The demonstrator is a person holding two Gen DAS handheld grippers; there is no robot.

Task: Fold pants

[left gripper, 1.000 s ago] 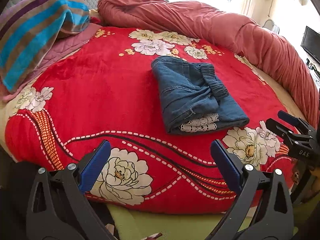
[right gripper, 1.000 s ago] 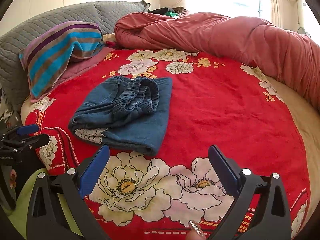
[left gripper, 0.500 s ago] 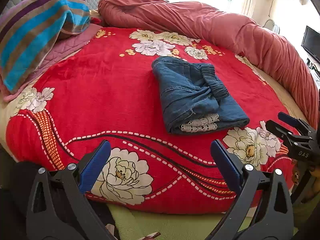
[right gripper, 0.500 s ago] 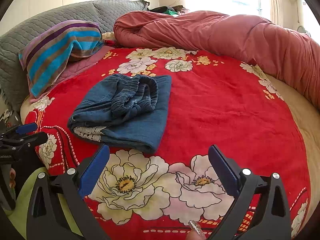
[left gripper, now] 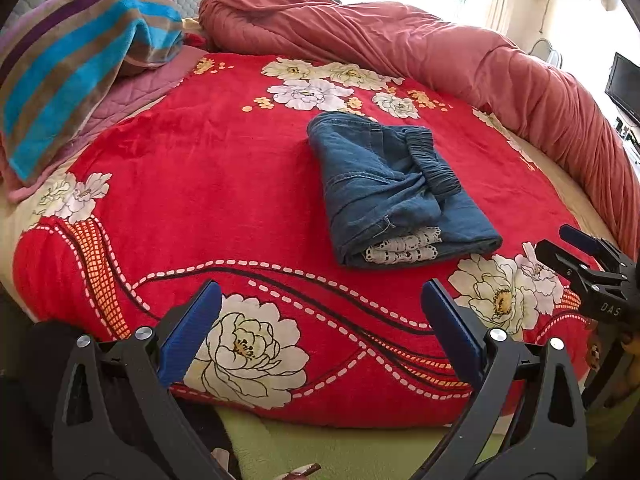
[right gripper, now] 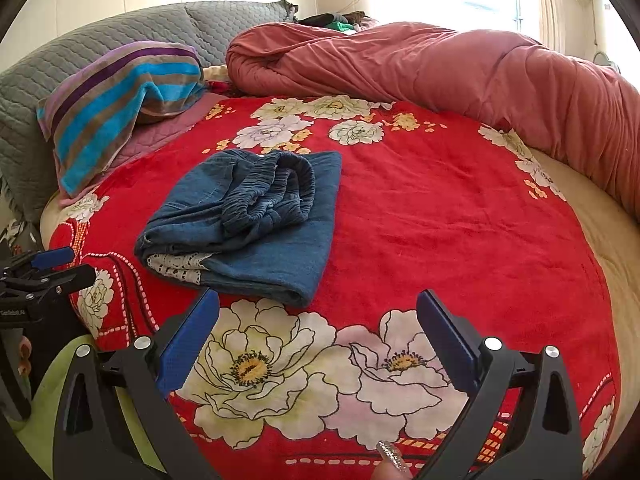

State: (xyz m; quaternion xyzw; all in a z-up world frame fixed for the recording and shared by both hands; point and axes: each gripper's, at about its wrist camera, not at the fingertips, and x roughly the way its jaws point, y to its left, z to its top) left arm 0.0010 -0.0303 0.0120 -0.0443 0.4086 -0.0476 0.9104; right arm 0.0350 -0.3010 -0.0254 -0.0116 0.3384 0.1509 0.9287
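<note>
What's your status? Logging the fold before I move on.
Left gripper open, empty. Right gripper open, empty. Pants folded in a bundle on the red blanket, waistband on top. Nothing in the way.

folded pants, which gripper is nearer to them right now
Right. The right gripper hovers open at the folded pants' near edge, its left finger almost over the corner. The left gripper hovers open farther back, near the blanket's edge.

Folded blue denim pants [left gripper: 394, 192] w/ white lace trim lie on red floral bed blanket [left gripper: 200, 184], left hand-held gripper [left gripper: 320, 324] wide apart, hovering near edge.
</note>
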